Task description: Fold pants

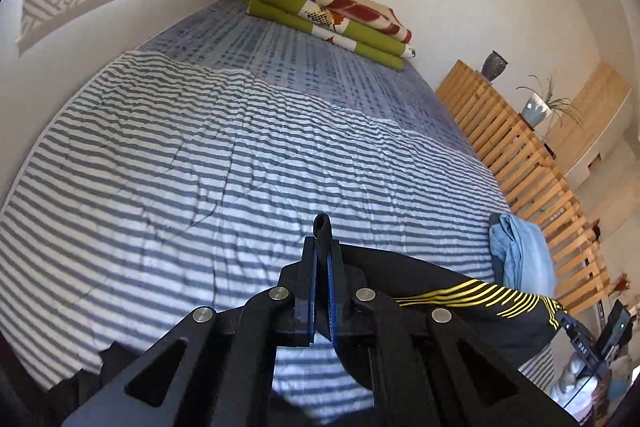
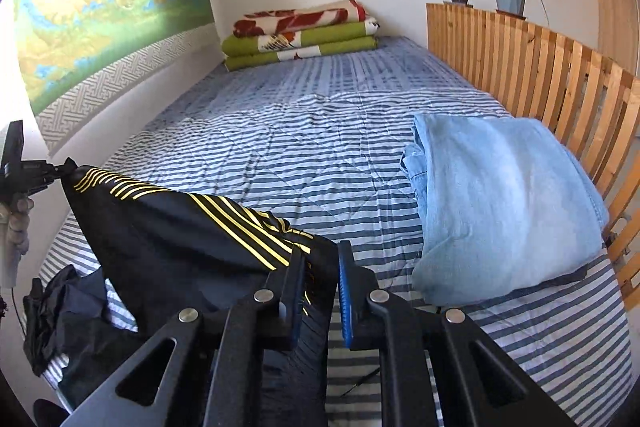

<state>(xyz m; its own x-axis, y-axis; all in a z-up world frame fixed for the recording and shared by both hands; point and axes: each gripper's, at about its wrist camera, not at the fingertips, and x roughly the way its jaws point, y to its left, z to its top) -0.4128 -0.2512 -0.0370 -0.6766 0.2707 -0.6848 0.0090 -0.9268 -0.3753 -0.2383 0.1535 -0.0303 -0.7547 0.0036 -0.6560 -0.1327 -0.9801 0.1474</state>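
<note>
Black pants with yellow stripes (image 2: 180,235) hang stretched between both grippers above the striped quilt (image 2: 300,155). My right gripper (image 2: 320,255) is shut on one end of the pants, with black cloth bunched between its blue pads. At the far left of the right wrist view, my left gripper (image 2: 60,167) pinches the other end. In the left wrist view the left gripper (image 1: 322,243) is shut on a small black fold that pokes up past its fingertips. From there the pants (image 1: 460,307) run off to the right, towards the right gripper (image 1: 576,331).
A folded light blue garment (image 2: 500,195) lies on the quilt beside the wooden slatted rail (image 2: 540,67). Folded green and red blankets (image 2: 304,35) are stacked at the far end of the bed. A heap of dark clothes (image 2: 60,315) sits at the near left edge. A vase and a plant stand on the rail.
</note>
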